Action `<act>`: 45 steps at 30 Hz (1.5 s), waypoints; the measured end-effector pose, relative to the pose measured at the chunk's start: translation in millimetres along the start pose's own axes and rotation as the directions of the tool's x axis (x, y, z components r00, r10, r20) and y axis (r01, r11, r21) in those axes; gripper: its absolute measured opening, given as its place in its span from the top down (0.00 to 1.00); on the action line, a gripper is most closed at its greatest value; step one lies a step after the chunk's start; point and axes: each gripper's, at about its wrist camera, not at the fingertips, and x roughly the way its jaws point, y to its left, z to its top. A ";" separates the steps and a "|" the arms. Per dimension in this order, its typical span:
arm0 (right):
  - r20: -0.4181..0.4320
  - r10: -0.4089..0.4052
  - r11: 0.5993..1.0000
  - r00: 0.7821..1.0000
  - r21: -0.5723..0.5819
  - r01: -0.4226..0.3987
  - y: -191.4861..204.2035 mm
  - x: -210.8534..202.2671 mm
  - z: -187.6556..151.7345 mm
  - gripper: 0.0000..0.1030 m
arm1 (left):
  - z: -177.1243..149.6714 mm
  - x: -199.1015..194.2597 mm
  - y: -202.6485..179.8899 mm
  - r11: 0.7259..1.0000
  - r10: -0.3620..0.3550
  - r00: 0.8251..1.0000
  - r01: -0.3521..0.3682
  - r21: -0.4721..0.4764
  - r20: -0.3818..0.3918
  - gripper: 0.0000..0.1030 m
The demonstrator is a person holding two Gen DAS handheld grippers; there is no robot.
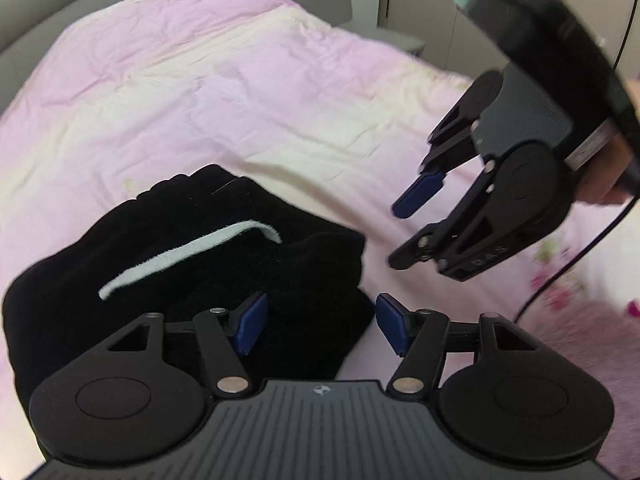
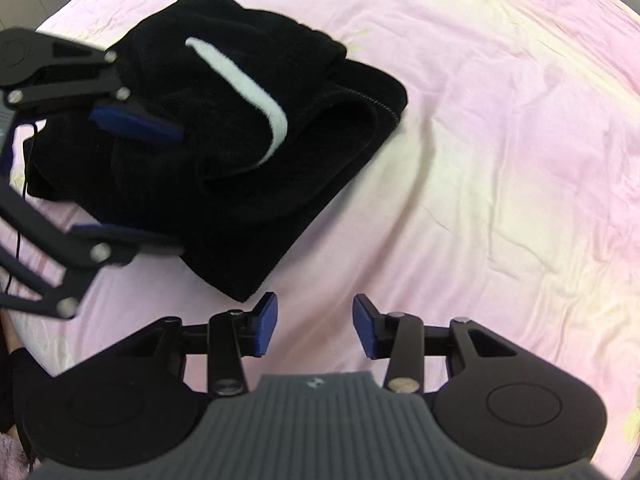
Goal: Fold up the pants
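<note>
The black pants [image 1: 192, 264] lie folded into a thick bundle on a bed covered by a pink and cream quilt [image 1: 208, 92]. A white stripe [image 1: 188, 254] curves across the top layer of the bundle. In the right wrist view the same pants [image 2: 224, 120] sit well in from the quilt's edges, with bare quilt [image 2: 500, 152] all around and a stitched hem along one folded side.

The left gripper [image 1: 320, 326] hangs over the near side of the bundle. Its blue-padded fingers [image 1: 252, 322] stand wide apart, with one pad over the black cloth and the other over the quilt just beside the bundle's edge; neither pad presses on the fabric. From the right wrist view the left gripper [image 2: 136, 184] shows the same wide spread, one finger above the bundle and one at its lower edge.

The right gripper [image 2: 314, 326] hovers over bare quilt just beside a corner of the pants, its fingers [image 2: 266, 324] partly spread with nothing between them. A person's hand [image 1: 604, 176] holds its handle. A grey headboard [image 1: 80, 4] runs along the far edge of the bed.
</note>
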 end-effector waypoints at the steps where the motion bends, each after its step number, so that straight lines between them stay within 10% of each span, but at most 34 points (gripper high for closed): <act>1: 0.011 -0.002 1.000 1.000 0.011 0.001 -2.6 -9.2 -5.6 0.61 | -2.0 -8.5 4.3 1.000 -0.022 1.000 0.023 -0.021 0.009 0.29; 12: 0.174 0.118 0.957 0.978 0.241 -0.159 11.2 -66.8 35.8 0.60 | -58.7 -79.8 85.6 0.967 0.203 0.979 -0.203 -0.156 -0.016 0.28; 18: 0.064 0.181 0.880 0.981 0.436 -0.191 16.6 -26.9 48.2 0.57 | -102.6 -86.3 116.0 0.937 0.227 0.969 -0.245 -0.250 -0.098 0.28; 21: 0.137 0.241 0.818 0.961 0.504 -0.277 11.4 -29.8 39.9 0.79 | -118.8 -78.9 117.1 0.942 0.207 0.969 -0.234 -0.241 -0.132 0.28; 28: 0.226 0.187 0.911 0.956 0.324 -0.254 39.6 -87.2 7.1 0.95 | -145.9 -55.2 111.0 0.958 0.182 0.963 -0.220 -0.185 -0.200 0.24; 34: 0.128 0.078 0.942 0.989 0.315 -0.115 53.7 -36.5 -27.0 0.96 | -159.7 -47.0 104.4 0.966 0.166 0.950 -0.210 -0.149 -0.263 0.34; 41: 0.085 0.093 0.901 0.992 0.416 -0.120 37.0 -5.1 -30.2 0.93 | -156.9 -49.8 95.4 0.967 0.201 0.933 -0.237 -0.092 -0.297 0.53; 44: 0.136 0.118 0.880 0.984 0.444 -0.167 28.4 -29.2 -23.5 0.77 | -152.8 -61.4 101.7 0.968 0.156 0.944 -0.204 -0.144 -0.292 0.52; 45: 0.160 0.123 0.873 0.979 0.453 -0.183 25.7 -36.0 -21.2 0.56 | -149.9 -65.6 106.8 0.968 0.135 0.948 -0.189 -0.167 -0.288 0.50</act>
